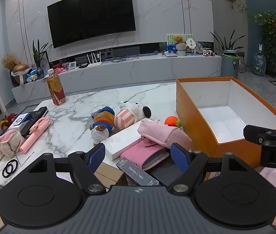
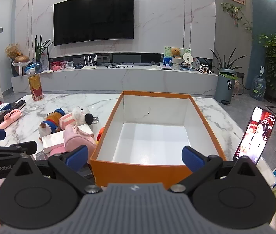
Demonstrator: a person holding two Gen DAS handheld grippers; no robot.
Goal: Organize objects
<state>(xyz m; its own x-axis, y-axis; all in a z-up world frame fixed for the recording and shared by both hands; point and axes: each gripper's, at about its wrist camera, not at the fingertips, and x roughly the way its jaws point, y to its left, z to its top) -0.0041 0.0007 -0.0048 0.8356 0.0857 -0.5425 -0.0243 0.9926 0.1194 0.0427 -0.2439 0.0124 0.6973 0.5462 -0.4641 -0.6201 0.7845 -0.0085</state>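
An empty orange box (image 1: 194, 117) (image 2: 101, 136) stands on the marble table. Left of it lie a pink wallet (image 1: 143, 154), a pink cloth pouch (image 1: 161, 130) (image 2: 77, 136), a white flat box (image 1: 122, 140) (image 2: 52, 140), an orange crochet toy (image 1: 171, 120), a striped dog plush (image 1: 132, 113) (image 2: 77, 117) and a bear plush (image 1: 103, 124) (image 2: 52, 124). My left gripper (image 1: 138, 156) is open and empty, just above the wallet at the table's near edge. My right gripper (image 2: 136, 157) is open and empty, before the box's near wall.
A tea bottle (image 1: 56, 89) stands at the far left. A pink stick (image 1: 34, 134), a remote (image 1: 34, 117), a pink plush (image 1: 9, 142) and hair ties (image 1: 10, 167) lie at the left edge. A lit phone (image 2: 255, 134) stands right of the box. A photo card box (image 1: 136, 173) lies under my left gripper.
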